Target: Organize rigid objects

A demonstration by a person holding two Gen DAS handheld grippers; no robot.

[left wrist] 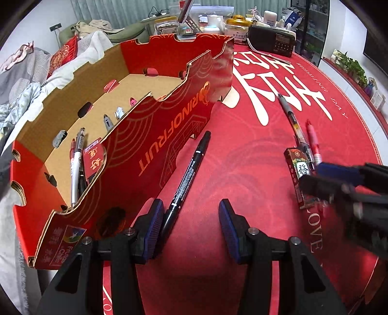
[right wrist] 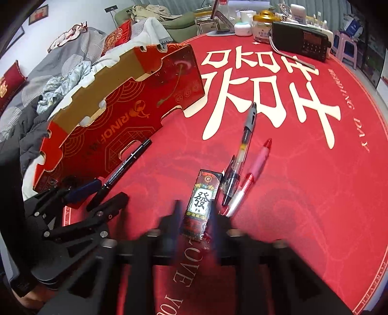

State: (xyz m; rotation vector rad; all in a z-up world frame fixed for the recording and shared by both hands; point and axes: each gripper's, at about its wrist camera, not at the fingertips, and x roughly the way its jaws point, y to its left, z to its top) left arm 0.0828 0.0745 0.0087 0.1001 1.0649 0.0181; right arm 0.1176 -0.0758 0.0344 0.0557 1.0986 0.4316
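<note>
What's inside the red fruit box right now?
In the red fruit box: several pens standing against the near wall, a red card, more pen tips farther along. That wall hides their lower parts.

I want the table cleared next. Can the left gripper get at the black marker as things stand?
Probably yes. The left gripper is open and the black marker already lies on the red table mat beside its left pad. Nothing covers it; only the red cardboard box stands close alongside.

A black radio [right wrist: 302,41] and what look like jars [right wrist: 262,23] stand beyond the red mat [right wrist: 303,181].
</note>
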